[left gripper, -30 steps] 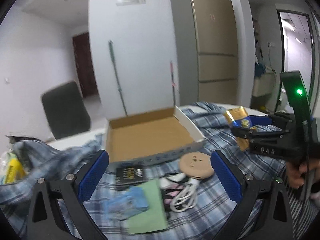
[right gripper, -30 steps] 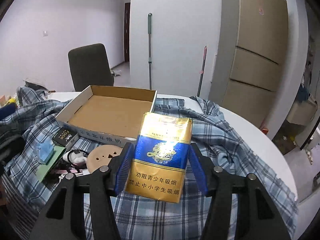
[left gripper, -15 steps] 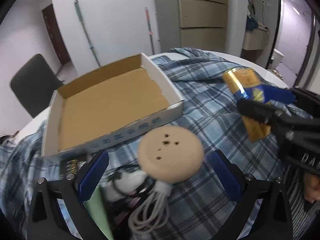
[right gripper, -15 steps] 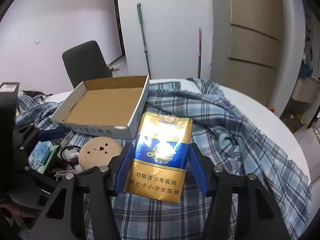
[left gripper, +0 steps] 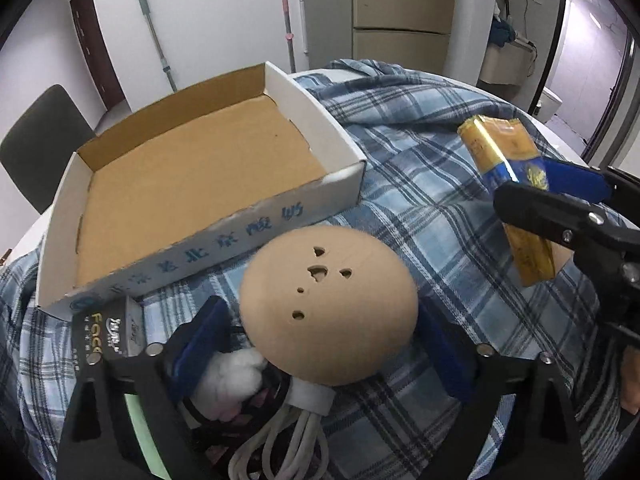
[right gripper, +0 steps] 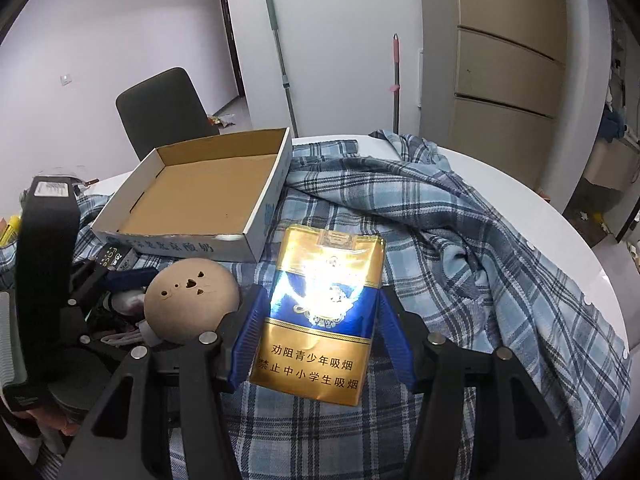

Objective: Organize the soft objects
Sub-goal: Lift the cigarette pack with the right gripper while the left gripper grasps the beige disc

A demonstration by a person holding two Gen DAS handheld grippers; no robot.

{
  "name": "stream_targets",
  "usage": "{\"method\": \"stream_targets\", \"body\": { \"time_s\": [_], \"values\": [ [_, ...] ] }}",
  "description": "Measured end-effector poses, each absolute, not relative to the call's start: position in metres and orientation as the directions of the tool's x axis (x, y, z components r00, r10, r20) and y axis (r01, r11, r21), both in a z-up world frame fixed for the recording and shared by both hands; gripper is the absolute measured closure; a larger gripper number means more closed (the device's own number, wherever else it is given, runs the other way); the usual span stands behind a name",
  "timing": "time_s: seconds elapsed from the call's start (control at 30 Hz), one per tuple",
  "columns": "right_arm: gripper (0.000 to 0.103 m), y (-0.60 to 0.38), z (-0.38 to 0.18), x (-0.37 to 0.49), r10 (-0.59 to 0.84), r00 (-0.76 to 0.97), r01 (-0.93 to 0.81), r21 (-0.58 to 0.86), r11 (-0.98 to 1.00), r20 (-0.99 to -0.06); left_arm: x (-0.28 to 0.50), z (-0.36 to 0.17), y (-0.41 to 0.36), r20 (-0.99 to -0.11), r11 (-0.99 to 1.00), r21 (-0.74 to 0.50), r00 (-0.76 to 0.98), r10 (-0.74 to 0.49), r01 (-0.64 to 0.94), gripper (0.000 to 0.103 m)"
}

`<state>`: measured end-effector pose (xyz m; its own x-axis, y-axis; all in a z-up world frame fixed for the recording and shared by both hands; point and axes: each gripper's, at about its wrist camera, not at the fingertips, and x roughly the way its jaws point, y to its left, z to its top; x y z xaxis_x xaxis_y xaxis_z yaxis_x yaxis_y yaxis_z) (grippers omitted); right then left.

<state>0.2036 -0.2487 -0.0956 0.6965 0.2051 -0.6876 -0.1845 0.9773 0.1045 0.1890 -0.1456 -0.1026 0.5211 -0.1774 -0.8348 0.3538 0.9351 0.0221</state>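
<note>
Left claw: the left claw [left gripper: 320, 344] has dropped toward the heap and tipped downward since a second ago; its jaws have just been closing, and the tan round cushion [left gripper: 328, 312] now sits between them. The blue pads [left gripper: 200, 344] look right at its sides, but whether they press on it yet I cannot tell.
Right claw: the right claw [right gripper: 320, 328] is clamped on the gold and blue packet [right gripper: 324, 320], holding it upright above the plaid cloth [right gripper: 480, 256]; the grip is the same as a second ago.
Cushion: it lies on the plaid cloth just in front of the cardboard box [left gripper: 224, 232], on top of a white cable [left gripper: 288, 440] and a white fluffy thing [left gripper: 236, 372].
Box: open and nothing in it, on the cloth-covered table [right gripper: 532, 200]; a small black carton [left gripper: 108, 332] lies at its near corner.
What changed: the left claw went from hovering wide over the pile to bracketing the cushion.
Meaning for the task: this looks like the start of a pickup, with the box the likely place for both items.
Risk: the cable under the cushion could be dragged up with it.
</note>
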Motion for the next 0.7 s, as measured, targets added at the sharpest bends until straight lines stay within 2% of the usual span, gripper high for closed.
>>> {"method": "stream_targets", "body": {
  "time_s": [0.07, 0.13, 0.3, 0.5, 0.7],
  "values": [
    [0.048, -0.249, -0.095, 0.204, 0.206, 0.697, -0.185, 0.106, 0.977, -0.687, 0.188, -0.1, -0.147, -0.824, 0.931, 0.016, 0.533, -0.194, 0.365, 0.019],
    [0.048, -0.249, -0.096, 0.204, 0.206, 0.695, -0.187, 0.104, 0.977, -0.689, 0.183, -0.096, -0.147, -0.815, 0.928, 0.016, 0.542, -0.203, 0.372, 0.021],
    [0.048, -0.249, -0.095, 0.204, 0.212, 0.696, -0.191, 0.107, 0.976, -0.686, 0.17, -0.083, -0.144, -0.781, 0.919, -0.005, 0.572, -0.25, 0.395, 0.022],
    [0.048, -0.249, -0.091, 0.199, 0.22, 0.711, -0.199, 0.109, 0.974, -0.668, 0.14, -0.054, -0.131, -0.7, 0.919, 0.01, 0.659, -0.275, 0.395, 0.022],
    [0.047, -0.246, -0.076, 0.184, 0.2, 0.769, -0.197, 0.073, 0.978, -0.607, 0.112, -0.023, -0.105, -0.624, 0.941, 0.003, 0.736, -0.262, 0.338, 0.022]
  ]
}}
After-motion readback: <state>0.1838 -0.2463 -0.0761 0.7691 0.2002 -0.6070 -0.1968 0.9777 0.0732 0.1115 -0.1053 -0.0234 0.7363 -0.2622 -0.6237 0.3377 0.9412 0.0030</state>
